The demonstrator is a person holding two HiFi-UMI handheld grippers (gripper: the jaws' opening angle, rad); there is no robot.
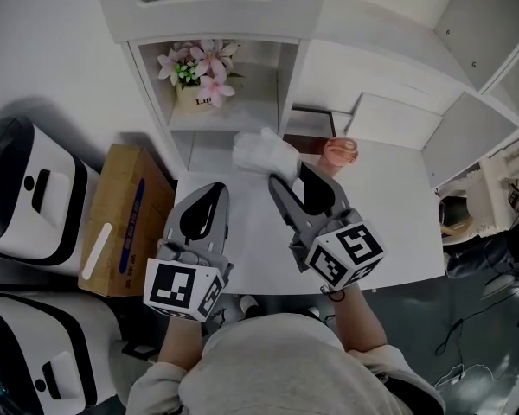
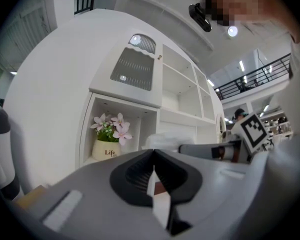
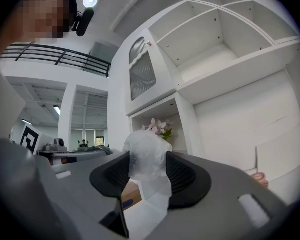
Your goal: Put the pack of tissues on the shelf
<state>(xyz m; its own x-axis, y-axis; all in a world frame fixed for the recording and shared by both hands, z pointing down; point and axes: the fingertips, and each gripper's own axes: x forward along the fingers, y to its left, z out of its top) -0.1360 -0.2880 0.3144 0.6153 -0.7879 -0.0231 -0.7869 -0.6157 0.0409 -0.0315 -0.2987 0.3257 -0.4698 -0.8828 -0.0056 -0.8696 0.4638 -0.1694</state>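
My right gripper [image 1: 287,173] is shut on the pack of tissues [image 1: 264,153], a soft white plastic-wrapped pack, held above the far edge of the white table [image 1: 389,223]. In the right gripper view the pack [image 3: 147,159] fills the gap between the jaws and bulges above them. Just beyond stands the white shelf [image 1: 242,115], its open compartment holding a pot of pink flowers [image 1: 199,80]. My left gripper [image 1: 209,190] hovers over the table's left side, shut with nothing in it; its jaw tips meet in the left gripper view [image 2: 154,152].
A brown cardboard box [image 1: 121,219] and white machines [image 1: 26,197] stand on the floor at the left. A pink object [image 1: 339,151] sits on the table right of the pack. White cabinet shelves [image 1: 467,50] rise at the back right.
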